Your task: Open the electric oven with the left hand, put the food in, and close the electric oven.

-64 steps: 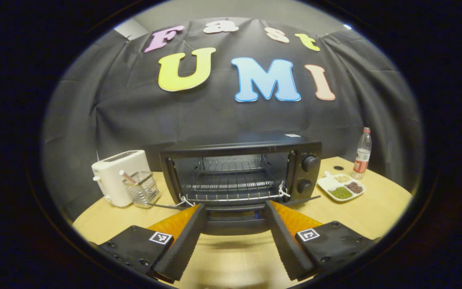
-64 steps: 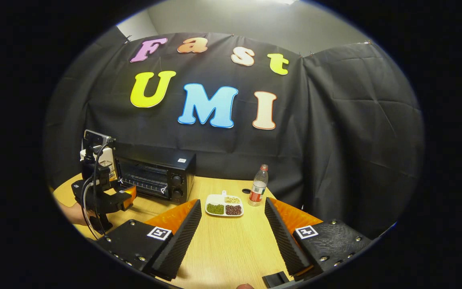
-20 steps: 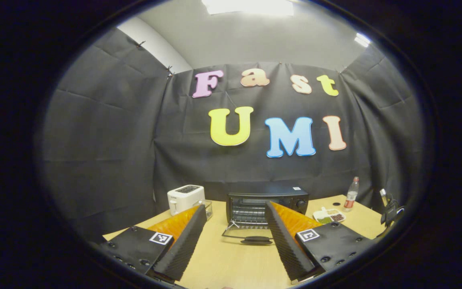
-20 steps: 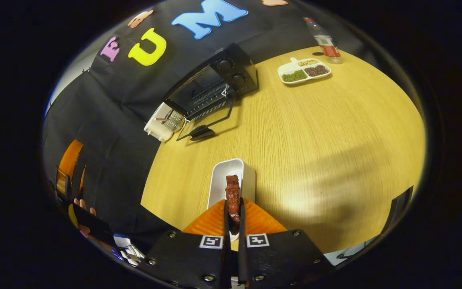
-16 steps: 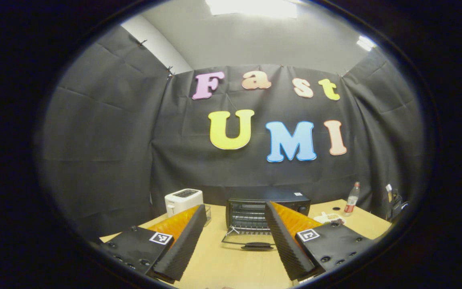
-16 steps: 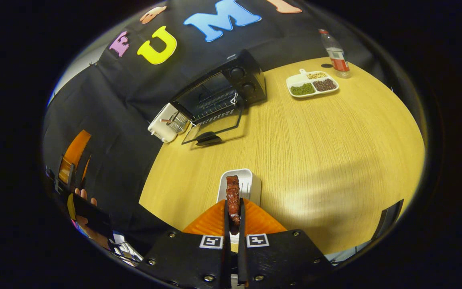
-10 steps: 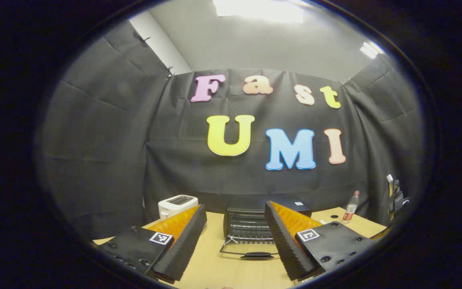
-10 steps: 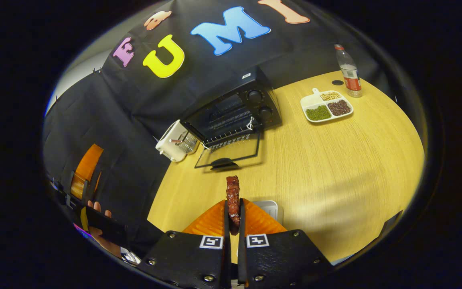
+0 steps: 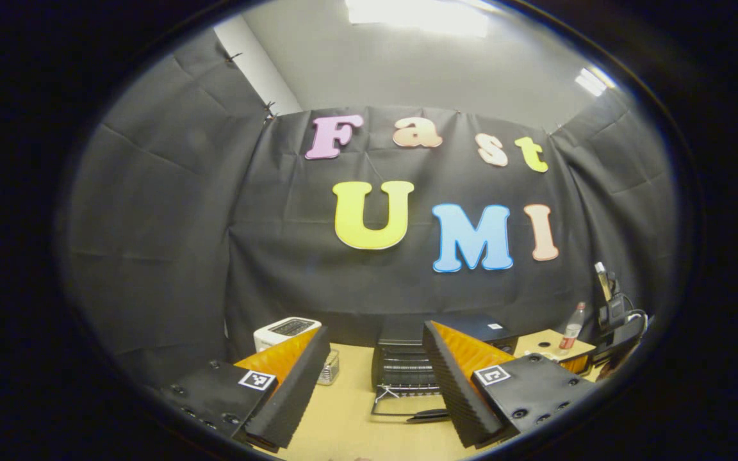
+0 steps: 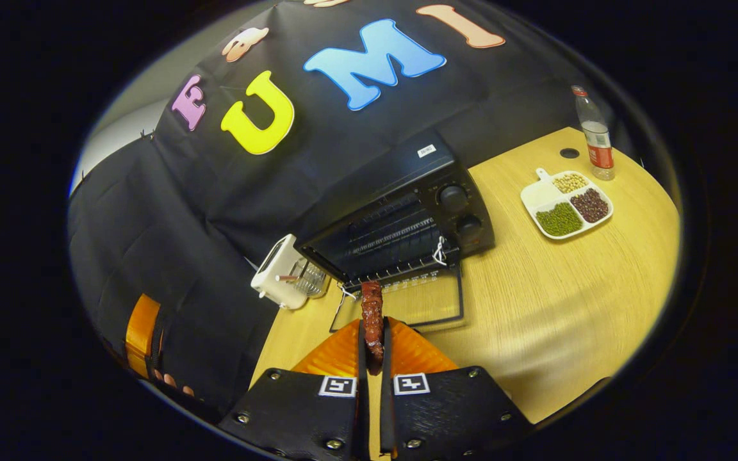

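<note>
Carrying the food to the open oven is the step in hand as I judge it, and I run down from the biggest thing to the smallest: the wooden table point(image 10: 555, 307) bears the electric oven point(image 10: 407, 224) against the booth wall, its door point(image 10: 401, 314) dropped flat toward me and its wire rack point(image 10: 398, 246) exposed; beside it stand a white toaster point(image 10: 276, 272), a divided dish point(image 10: 567, 205) of beans and a bottle point(image 10: 593, 134), all well apart from my path. My right gripper point(image 10: 372, 349) has its fingers pressed narrow on the strip of meat point(image 10: 372, 314), which sticks out forward and points at the rack's front edge above the lowered door. My left gripper point(image 9: 375, 378) hangs back from the table with its fingers spread wide and nothing between them. To do this well I would keep the strip level, pass it over the door without brushing the glass, run it well onto the rack bars before I release, and hold the left clear until closing
</note>
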A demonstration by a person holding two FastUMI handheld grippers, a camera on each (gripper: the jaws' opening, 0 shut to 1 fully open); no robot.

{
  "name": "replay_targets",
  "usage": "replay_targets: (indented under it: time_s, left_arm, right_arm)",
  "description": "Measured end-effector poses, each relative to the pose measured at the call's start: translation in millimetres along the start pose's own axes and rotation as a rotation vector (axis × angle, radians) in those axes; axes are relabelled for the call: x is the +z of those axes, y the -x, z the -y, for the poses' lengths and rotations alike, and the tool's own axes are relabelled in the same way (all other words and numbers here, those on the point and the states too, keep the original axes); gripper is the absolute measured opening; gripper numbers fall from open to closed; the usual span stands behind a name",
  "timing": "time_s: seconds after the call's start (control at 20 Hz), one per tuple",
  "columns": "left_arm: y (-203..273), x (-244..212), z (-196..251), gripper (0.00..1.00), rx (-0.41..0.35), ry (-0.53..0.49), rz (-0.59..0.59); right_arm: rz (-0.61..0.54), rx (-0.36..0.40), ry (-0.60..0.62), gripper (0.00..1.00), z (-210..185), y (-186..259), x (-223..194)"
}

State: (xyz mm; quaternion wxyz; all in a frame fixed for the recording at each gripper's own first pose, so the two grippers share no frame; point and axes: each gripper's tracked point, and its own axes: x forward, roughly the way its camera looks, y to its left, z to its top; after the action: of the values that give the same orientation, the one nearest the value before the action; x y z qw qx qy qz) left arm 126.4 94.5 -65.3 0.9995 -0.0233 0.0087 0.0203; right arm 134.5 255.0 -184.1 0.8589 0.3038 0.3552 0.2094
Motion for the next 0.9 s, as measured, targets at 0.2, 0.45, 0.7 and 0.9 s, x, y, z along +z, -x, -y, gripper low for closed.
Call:
replay_targets:
  time_s: [0.2,0.45,0.7,0.9]
  left_arm:
    - [-16,-12,-28,0.91,0.027,0.001,-0.026]
    - [-30,-26,-60,0.91,0.056,-0.032,-0.075]
    - [-44,-38,-86,0.97,0.087,-0.067,-0.110]
    - [-50,-44,-88,0.96,0.089,-0.077,-0.126]
  right_arm:
    - [0.051,-0.003,0.002,0.07,-7,-52,18]
    - [0.081,-0.028,0.049,0.07,-5,-116,29]
    - [0.117,-0.015,0.068,0.07,-8,-159,35]
    - [0.110,-0.034,0.060,0.09,5,-177,35]
